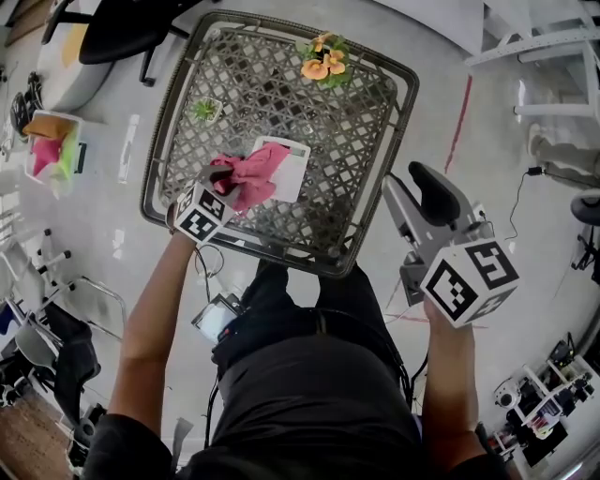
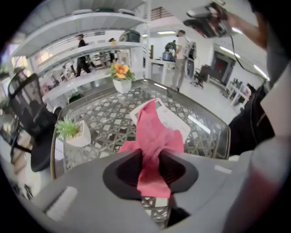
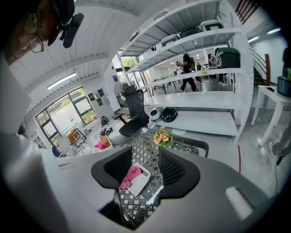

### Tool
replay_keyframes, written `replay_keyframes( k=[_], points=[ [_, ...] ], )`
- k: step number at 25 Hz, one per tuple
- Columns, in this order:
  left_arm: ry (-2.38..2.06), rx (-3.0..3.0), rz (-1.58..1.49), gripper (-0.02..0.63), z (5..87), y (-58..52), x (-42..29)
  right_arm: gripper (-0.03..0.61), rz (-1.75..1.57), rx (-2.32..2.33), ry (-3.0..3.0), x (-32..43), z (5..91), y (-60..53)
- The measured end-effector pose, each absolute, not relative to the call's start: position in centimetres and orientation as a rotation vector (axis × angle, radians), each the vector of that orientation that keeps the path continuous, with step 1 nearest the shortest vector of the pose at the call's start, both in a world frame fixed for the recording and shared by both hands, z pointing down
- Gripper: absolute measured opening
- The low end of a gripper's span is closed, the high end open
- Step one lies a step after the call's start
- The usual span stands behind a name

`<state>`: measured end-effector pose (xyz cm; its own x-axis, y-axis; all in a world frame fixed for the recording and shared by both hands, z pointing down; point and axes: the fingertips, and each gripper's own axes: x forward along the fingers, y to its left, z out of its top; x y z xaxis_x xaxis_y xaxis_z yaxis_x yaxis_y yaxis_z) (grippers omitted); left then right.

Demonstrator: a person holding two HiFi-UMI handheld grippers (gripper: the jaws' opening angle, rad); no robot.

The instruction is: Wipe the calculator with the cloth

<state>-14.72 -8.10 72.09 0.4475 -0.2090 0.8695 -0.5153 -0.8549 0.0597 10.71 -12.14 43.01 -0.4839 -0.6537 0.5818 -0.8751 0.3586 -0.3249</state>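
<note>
Pale floor and white shelving surround a glass-topped table (image 1: 156, 159) with a metal lattice under the glass. On it lies a white calculator (image 1: 292, 174), near the edge closest to the person. A pot of orange flowers (image 1: 323, 58) stands by the far edge, and a small green plant in a white pot (image 1: 205, 110) sits towards the left side.

The left gripper (image 1: 219, 178) points steeply down at the table. Its jaws are pressed together on a pink cloth (image 1: 251, 174), and a fold of the cloth is pinched between the dark pads. The rest of the cloth spills forward and drapes over the left part of the calculator, leaving the right part bare.

The right gripper (image 1: 414, 192) is held off the table's right edge, well apart from the calculator. Its jaws are spread with nothing between them. In the right gripper view, the table, calculator and cloth show through the gap, further off. A black office chair (image 1: 122, 28) stands on the floor beyond the table's far left corner.
</note>
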Motion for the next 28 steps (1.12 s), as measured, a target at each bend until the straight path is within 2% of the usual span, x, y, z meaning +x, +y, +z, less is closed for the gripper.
replay_keyframes(
  k=[4,11,20,28],
  points=[
    [-0.834,2.189,1.058,0.155,72.5,-8.6,-15.4,0.183,0.877,1.34,-2.273,10.4,43.2,-12.0],
    [-0.9,2.017,0.804,0.155,73.6,-7.0,-11.7,0.181,0.892,1.338,-2.265,10.4,43.7,-11.7],
    [-0.892,2.019,0.8,0.155,73.6,-6.6,-9.6,0.181,0.902,1.347,-2.27,11.0,44.0,-11.8],
    [-0.735,2.1,0.853,0.155,73.4,-4.4,-3.5,0.181,0.915,1.36,-2.262,12.2,44.1,-11.5]
  ],
)
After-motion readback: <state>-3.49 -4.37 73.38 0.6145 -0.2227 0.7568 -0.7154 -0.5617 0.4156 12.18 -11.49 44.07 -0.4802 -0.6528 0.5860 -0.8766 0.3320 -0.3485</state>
